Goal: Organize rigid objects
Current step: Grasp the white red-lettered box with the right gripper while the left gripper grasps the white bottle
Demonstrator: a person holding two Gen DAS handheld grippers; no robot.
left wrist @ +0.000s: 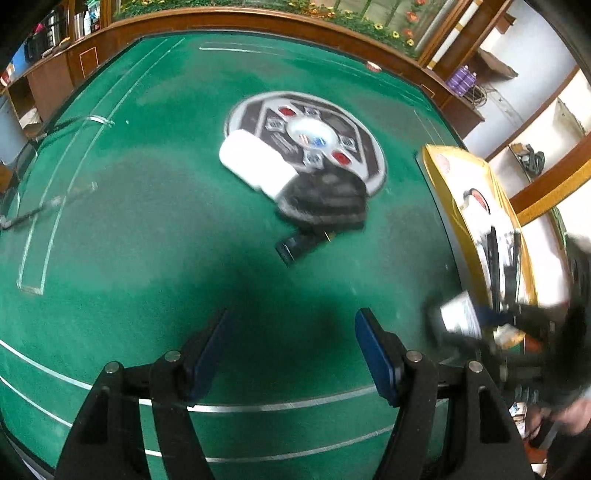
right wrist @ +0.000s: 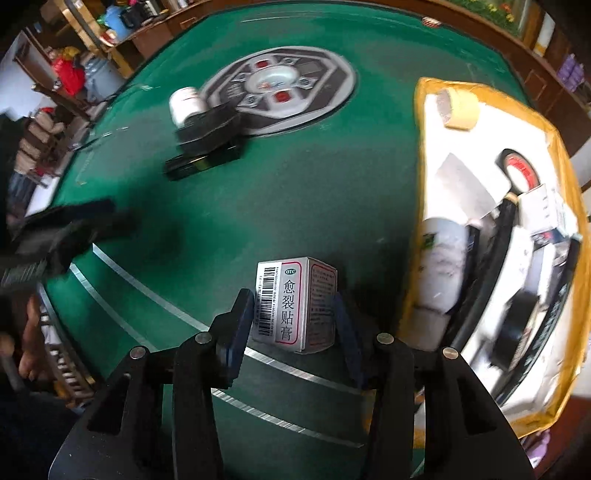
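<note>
My right gripper (right wrist: 293, 310) is shut on a small grey medicine box (right wrist: 295, 304) with a barcode and red-framed Chinese print, held above the green felt table (right wrist: 314, 192) just left of the yellow-rimmed tray (right wrist: 424, 110). The box also shows blurred in the left wrist view (left wrist: 458, 317). My left gripper (left wrist: 291, 343) is open and empty over bare felt. Ahead of it lie a white bottle (left wrist: 255, 166), a black pouch (left wrist: 325, 203) and a small black box (left wrist: 299, 245), seen also in the right wrist view: bottle (right wrist: 186, 103), pouch (right wrist: 208, 127), box (right wrist: 201, 162).
The tray holds a beige tape roll (right wrist: 460, 109), a black tape roll (right wrist: 521, 171), a white bottle (right wrist: 443, 258), a cleaver blade (right wrist: 463, 188) and several cartons. A round control panel (left wrist: 306, 136) sits mid-table. Wooden rail (left wrist: 258, 20) bounds the far edge.
</note>
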